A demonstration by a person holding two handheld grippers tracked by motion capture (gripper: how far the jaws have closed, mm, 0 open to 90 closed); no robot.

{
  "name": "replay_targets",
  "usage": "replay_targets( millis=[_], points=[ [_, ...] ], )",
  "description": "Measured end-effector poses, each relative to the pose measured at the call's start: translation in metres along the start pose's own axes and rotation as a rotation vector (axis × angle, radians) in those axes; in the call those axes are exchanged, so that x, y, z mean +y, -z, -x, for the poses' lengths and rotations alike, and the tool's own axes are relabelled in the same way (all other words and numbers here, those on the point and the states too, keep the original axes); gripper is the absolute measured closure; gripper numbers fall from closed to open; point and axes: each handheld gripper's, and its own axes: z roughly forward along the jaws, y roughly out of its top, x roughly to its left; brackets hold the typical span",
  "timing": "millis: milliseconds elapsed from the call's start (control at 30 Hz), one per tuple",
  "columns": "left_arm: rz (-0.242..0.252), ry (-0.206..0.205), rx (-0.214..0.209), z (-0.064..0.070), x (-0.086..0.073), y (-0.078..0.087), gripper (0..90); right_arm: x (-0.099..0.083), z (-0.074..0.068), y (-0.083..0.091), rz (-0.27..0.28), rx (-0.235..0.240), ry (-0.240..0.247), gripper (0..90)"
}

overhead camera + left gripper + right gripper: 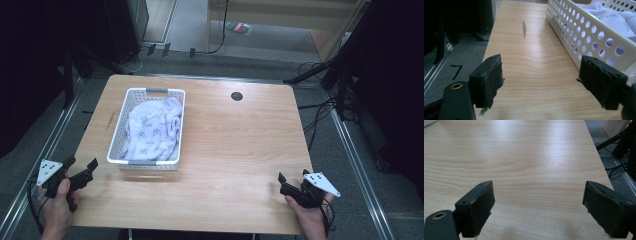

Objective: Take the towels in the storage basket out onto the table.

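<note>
The lavender cloth (152,131) is lying bunched inside the white perforated basket (115,131), which is sitting on the left half of the wooden table (235,150), its long sides running away from the person. The cloth is filling most of the basket's floor and carrying a faint printed pattern; in the left gripper view a fold of it (621,20) is showing above the basket's holed wall (584,32).

The left gripper (80,172) is hovering near the table's front left corner, just beside the basket's near left corner without touching it. Its jaws are standing wide apart and gripping nothing, with bare wood between them; the cloth is lying ahead of them and off to their right, behind the basket wall, well clear of both pads (490,82).

The right gripper (291,184) is resting near the front right corner, well apart from the basket and cloth. Its jaws are likewise spread wide and holding nothing, with only tabletop showing between the pads (480,207).

A dark round grommet (237,96) is sitting near the table's far edge.
</note>
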Motion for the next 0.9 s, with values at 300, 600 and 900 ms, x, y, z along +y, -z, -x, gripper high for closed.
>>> replay_targets(
  millis=[300,600,900],
  points=[
    [0.039,0.097,-0.100,-0.009,0.005,0.008,5.0,0.000,0.000,0.000,-0.001,0.004,-0.001,10.4],
    [0.025,0.098,-0.122,0.001,0.041,0.017,0.0,0.000,0.000,-0.001,-0.008,-0.003,-0.002,10.7],
    [-0.028,0.024,-0.148,0.024,0.077,0.013,0.0,0.000,0.000,-0.001,-0.015,-0.003,-0.004,10.7]
  ],
)
